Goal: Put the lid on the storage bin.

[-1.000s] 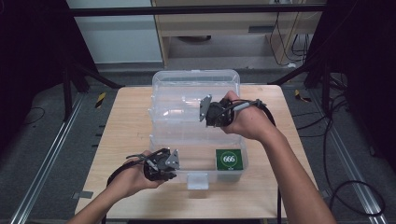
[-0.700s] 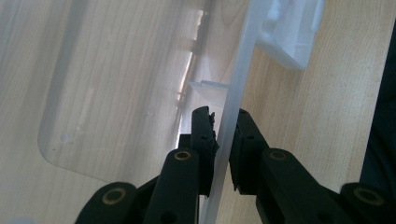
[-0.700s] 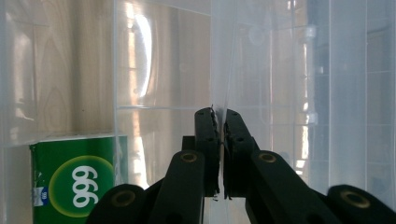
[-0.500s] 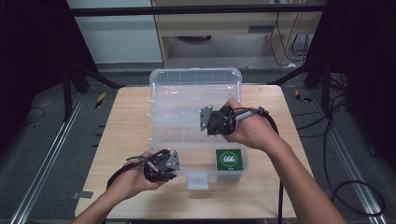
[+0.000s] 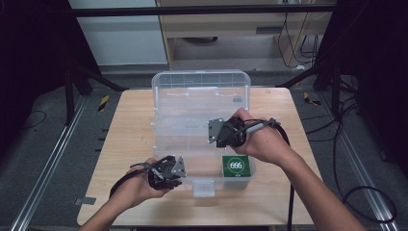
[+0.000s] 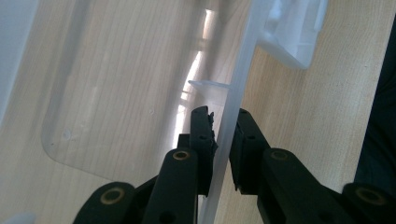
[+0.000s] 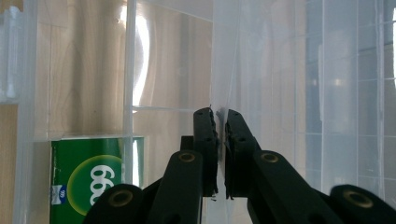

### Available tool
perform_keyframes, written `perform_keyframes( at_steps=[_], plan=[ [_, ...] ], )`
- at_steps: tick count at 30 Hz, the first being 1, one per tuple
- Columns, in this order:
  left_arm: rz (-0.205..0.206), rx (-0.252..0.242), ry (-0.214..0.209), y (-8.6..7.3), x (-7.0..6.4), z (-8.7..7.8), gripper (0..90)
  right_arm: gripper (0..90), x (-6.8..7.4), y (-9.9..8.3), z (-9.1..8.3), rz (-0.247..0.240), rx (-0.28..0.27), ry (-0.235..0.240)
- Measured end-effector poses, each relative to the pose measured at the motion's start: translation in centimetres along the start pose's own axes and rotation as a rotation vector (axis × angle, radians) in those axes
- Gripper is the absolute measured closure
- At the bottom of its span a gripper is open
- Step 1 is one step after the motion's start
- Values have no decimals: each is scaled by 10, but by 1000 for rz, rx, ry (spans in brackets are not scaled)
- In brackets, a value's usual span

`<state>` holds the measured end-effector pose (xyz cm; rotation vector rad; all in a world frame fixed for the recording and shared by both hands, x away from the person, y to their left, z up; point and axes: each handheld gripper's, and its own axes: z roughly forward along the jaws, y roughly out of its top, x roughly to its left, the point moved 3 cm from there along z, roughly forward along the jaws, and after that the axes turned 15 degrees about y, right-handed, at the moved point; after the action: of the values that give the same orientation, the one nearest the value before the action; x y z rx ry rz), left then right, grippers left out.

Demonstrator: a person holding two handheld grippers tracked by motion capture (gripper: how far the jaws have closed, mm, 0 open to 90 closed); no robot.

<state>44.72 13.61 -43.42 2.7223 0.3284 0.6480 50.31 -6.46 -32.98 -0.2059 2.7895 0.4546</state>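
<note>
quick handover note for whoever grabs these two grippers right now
Left gripper: jaws clamped on the front wall of the clear plastic box, near its latch.
Right gripper: shut on a thin clear inner tray over the box, held partway.
Green 666 pack sits in the front right corner of the box. Lid stands open at the back.
Done: box steadied, tray gripped.
Left: probably seat the tray, release, close the lid.

Left gripper (image 5: pixel 169 172) held low, right gripper (image 5: pixel 225 132) farther forward, both with jaws nearly closed.
</note>
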Motion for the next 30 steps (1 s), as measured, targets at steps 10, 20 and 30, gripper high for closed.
perform_keyframes(
  at_steps=[10, 20, 30],
  plan=[
    [8, 1, -1, 0, 1, 0, 804, 849, 10, -2, 0, 1, -22, -8],
    [0, -6, 3, 0, -1, 0, 802, 846, 20, -4, 1, 24, -45, -22],
    [19, -6, 15, -1, -1, -1, 798, 842, 27, -5, 2, 20, -55, -34]
  ],
)
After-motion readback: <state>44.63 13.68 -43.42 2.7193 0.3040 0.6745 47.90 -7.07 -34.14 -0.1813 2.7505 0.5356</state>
